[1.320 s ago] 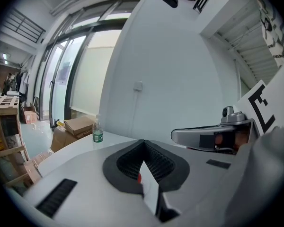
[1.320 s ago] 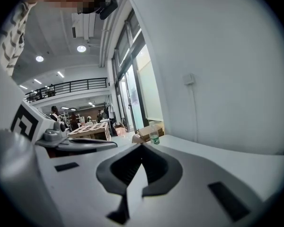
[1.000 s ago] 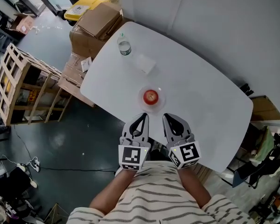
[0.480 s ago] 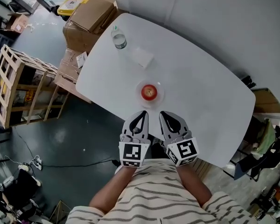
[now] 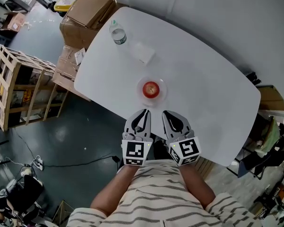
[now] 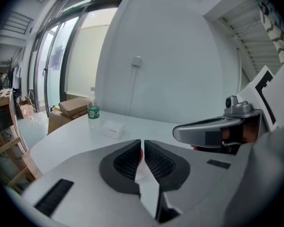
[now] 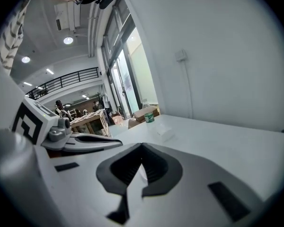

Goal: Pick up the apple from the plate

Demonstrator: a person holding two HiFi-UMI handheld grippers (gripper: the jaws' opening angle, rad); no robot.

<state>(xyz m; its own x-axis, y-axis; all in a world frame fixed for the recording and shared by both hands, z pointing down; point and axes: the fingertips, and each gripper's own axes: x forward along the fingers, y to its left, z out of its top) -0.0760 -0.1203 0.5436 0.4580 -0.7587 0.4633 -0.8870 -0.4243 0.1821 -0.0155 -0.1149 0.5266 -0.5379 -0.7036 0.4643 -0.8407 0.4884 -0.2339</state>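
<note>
The apple [image 5: 151,88] sat red on its small round plate [image 5: 159,97], close to my side of the white table [image 5: 203,74]. I had the left gripper [image 5: 143,113] at the table's near edge, just short of that plate. Its jaws were pressed together with nothing in them. In the left gripper view only a thin slit showed between the dark ribbed pads, and a sliver of red peeked through it. The right gripper [image 5: 167,114] was alongside, close to the left one but not touching it. Its tips met too, and it was empty, aimed toward the plate's right side. Neither claw touched the apple or the plate.

Farther across the table, a water bottle [image 5: 117,33] with a green label stood upright near the far-left corner. A small white box [image 5: 143,52] lay between the bottle and the plate, apart from both. Past the table's left end, cardboard boxes [image 5: 87,11] were stacked on the floor, with a wooden crate frame [image 5: 14,86] nearby.
</note>
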